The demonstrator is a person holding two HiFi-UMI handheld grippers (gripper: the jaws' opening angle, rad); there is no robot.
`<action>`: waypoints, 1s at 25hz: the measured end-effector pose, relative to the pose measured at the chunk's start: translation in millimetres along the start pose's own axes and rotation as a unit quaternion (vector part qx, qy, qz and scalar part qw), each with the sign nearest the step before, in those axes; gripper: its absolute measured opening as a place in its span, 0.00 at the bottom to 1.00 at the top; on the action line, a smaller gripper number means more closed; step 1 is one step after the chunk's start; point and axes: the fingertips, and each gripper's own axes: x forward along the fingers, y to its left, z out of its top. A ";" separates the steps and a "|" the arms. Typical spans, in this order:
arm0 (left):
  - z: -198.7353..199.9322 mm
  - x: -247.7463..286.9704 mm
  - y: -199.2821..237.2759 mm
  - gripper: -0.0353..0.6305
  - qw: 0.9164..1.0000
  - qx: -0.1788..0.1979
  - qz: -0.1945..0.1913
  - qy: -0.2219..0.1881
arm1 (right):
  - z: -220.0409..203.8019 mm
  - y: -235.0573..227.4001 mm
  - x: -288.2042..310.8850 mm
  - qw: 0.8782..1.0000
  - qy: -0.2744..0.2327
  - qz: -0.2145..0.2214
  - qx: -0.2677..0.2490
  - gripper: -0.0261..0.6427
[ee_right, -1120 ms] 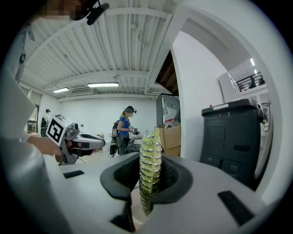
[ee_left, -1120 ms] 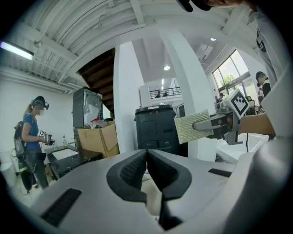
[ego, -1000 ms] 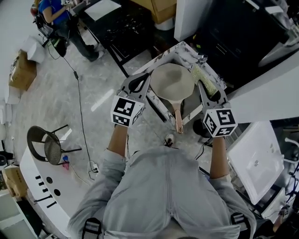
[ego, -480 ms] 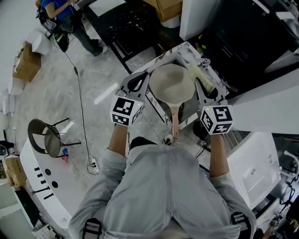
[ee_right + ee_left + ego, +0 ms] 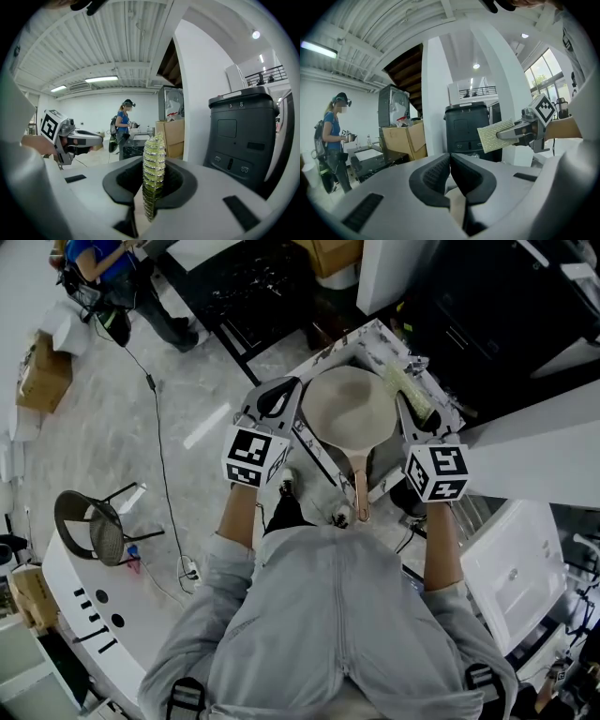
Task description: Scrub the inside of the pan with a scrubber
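**Fingers (image 5: 433, 177) shut on nothing at the left, clamped on the scrubber (image 5: 153, 174) at the right**

In the left gripper view, the left gripper (image 5: 450, 157) has its two dark pads pressed together at the frame's centre, with nothing between them. Toward the right of that frame the right gripper (image 5: 520, 133) shows side on, the flat yellow-green scrubber sticking out of its tip.

In the right gripper view, the right gripper (image 5: 153, 157) has its jaws closed on the scrubber. The scrubber stands edge on and upright in the middle of the frame, rising above the jaw tips. The left gripper shows at the left of that frame, its marker cube (image 5: 49, 125) toward the edge. A person in a blue top (image 5: 123, 123) stands far behind.

In the head view, the pan (image 5: 349, 407) sits open side up on a white marbled table (image 5: 330, 351) in the upper centre. Its inside is pale and its handle (image 5: 361, 491) points toward the bottom of the frame. The scrubber lies at the pan's right rim, held out from the right gripper. Whether it touches the rim cannot be told. The left gripper is just beside the pan's left rim, and the pan lies between the two grippers. A round chair (image 5: 94, 532) stands at the lower left.
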 end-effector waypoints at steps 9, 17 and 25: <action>-13.6 27.1 66.0 0.09 0.998 0.016 -0.059 -0.001 | -3.3 17.0 60.4 0.998 0.031 -0.062 0.015 0.16; -40.6 56.1 105.7 0.09 0.995 0.013 -0.103 0.012 | -30.1 19.8 110.9 0.991 0.072 -0.113 0.018 0.16; -70.7 88.8 113.4 0.09 0.996 -0.008 -0.080 0.040 | -82.0 3.9 151.7 0.988 0.121 -0.088 0.021 0.16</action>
